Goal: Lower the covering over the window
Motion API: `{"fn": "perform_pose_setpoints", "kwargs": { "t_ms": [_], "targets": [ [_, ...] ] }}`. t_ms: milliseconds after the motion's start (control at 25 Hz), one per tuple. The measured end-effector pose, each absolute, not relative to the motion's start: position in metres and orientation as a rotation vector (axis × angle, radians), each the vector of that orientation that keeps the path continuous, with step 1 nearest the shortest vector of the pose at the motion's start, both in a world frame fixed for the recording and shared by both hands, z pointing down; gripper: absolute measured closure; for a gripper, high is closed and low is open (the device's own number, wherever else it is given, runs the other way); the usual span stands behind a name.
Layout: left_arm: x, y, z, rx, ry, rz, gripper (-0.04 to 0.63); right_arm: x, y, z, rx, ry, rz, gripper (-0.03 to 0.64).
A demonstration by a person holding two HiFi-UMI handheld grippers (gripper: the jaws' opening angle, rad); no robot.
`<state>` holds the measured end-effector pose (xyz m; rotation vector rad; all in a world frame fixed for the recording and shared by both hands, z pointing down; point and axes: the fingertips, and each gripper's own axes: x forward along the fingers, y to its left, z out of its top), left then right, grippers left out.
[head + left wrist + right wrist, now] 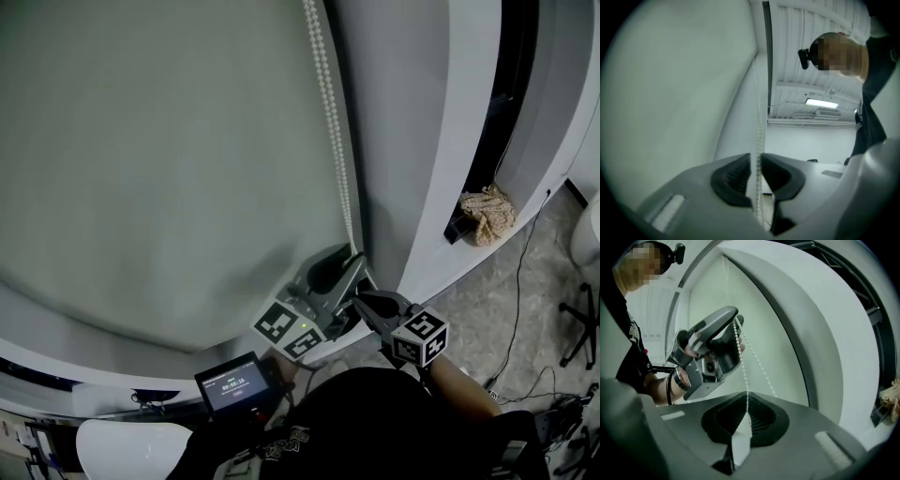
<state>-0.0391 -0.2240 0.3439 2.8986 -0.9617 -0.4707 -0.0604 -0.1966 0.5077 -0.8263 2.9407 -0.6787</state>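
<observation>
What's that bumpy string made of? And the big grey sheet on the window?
Chain: a row of small round white beads, smooth and slightly glossy, so probably plastic.
Blind: one flat, matte grey-green sheet with no slats and no shine, so likely roller-blind fabric or vinyl; no weave can be made out to settle which.

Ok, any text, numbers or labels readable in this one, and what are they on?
Nothing can be quoted with confidence.
On the small screen at the bottom of the head view: lit digits and lines, too small to read.
On the marker cubes: black-and-white square patterns only, no words.
On the person's dark clothing: pale print, blurred and unreadable.
Both gripper views: no text.
</observation>
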Motion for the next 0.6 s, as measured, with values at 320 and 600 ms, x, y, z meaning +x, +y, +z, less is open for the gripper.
{"fn": "perform_pose_setpoints", "kwargs": {
  "t_ms": [320,600],
  "targets": [
    [-0.047,-0.223,0.332,2.930,-1.057,-0.503,0.578,-0.037,-0.204,0.510,-0.928,2.890,-0.687,0.601],
    [-0.041,-0.237,0.393,2.911,-1.143,-0.176,0.581,-0.025,-0.210,0.506,-1.007,2.807,-0.718,0.594]
  ]
}}
